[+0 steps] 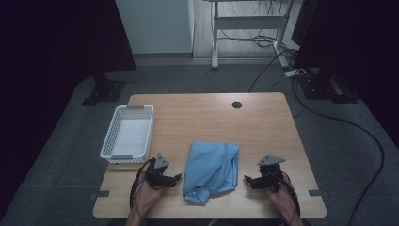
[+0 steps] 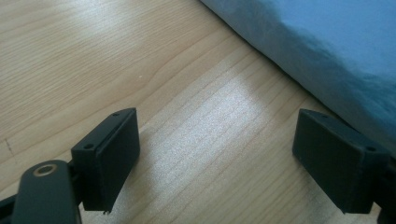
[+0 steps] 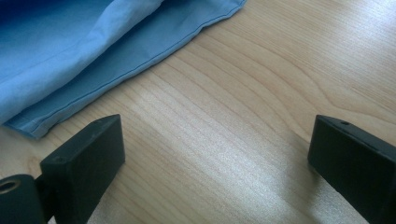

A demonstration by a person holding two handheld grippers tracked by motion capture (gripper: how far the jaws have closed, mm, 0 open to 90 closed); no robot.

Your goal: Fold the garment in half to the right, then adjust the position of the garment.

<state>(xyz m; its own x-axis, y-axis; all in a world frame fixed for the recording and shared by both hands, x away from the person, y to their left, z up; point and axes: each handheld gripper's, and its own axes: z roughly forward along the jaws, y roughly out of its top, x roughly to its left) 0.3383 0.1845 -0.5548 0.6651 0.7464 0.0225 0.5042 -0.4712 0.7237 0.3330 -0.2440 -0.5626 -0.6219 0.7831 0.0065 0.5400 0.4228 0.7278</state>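
Worktop [image 1: 263, 122] carries three groups. Basket [image 1: 128, 133] sits at the left side, toward the left edge. Folded cloth [image 1: 210, 170] lies on the worktop near the front edge, about mid-width, right of the basket and apart from it. Left claw [image 1: 176, 178] just left of the cloth's front part, in front of the basket. Right claw [image 1: 248, 179] just right of the cloth. The cloth lies between the two claws. Cable hole [image 1: 236, 104] behind the cloth, near the far edge.
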